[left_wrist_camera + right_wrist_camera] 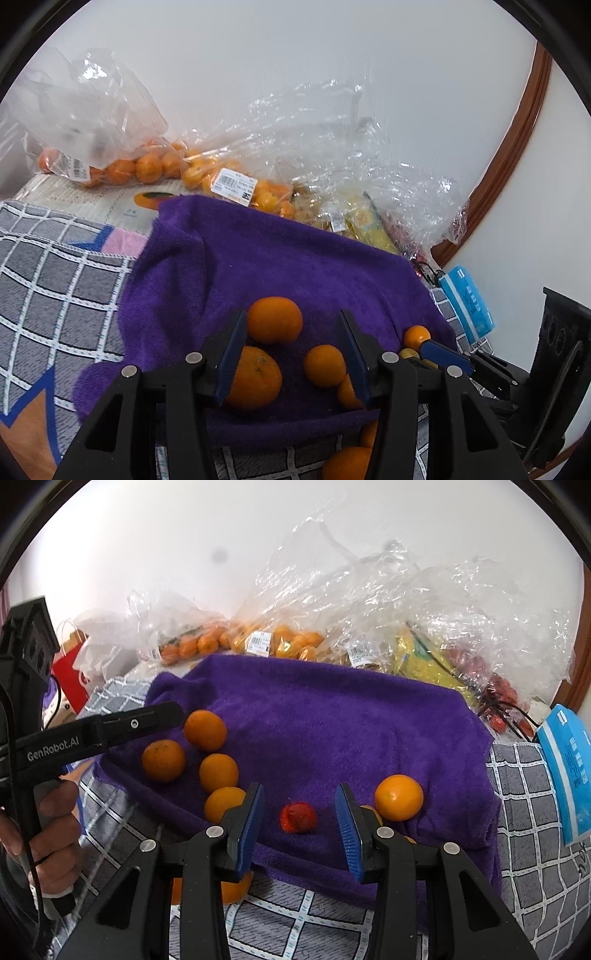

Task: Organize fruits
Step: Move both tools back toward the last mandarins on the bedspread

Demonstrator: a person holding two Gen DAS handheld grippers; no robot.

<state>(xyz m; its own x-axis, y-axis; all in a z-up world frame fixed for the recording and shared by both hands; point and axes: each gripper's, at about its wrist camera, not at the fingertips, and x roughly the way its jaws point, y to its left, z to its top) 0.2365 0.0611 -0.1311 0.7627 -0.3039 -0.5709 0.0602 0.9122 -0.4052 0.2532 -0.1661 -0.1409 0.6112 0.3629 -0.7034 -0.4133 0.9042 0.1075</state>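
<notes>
Two grippers: both over the purple towel (332, 716), both with jaws spread wide and nothing between the pads.
Right gripper (300, 827): aimed dead ahead at the small red fruit (298, 817) — it sits squarely between the two blue pads, touching neither, just beyond the tips.
Red fruit's shape: roundish and a bit ragged on top, no long axis to speak of, so my read is that any approach angle serves.
Big orange on the right (399, 796): just outside the right-hand pad, near enough that a closing finger could nudge it.
Orange on the left (224, 803): tucked against the outer side of the left-hand pad, partly hidden by it.
Left gripper (291, 350): hovering over the cluster of four oranges, with one small orange (324, 365) in the gap close to its right pad and a larger orange (253, 378) half behind its left pad.
Top orange (274, 319): beyond the tips, near the left pad, not in the bite.
Nearer hand: for the red fruit it is plainly the right — the left gripper's tip (162, 712) sits well over by the orange cluster.
Bagged fruit (280, 640): lined along the wall behind the towel, well apart from both grippers.
Likely next call: push the right gripper slightly forward and close on the red fruit, gently, since it looks soft.
</notes>
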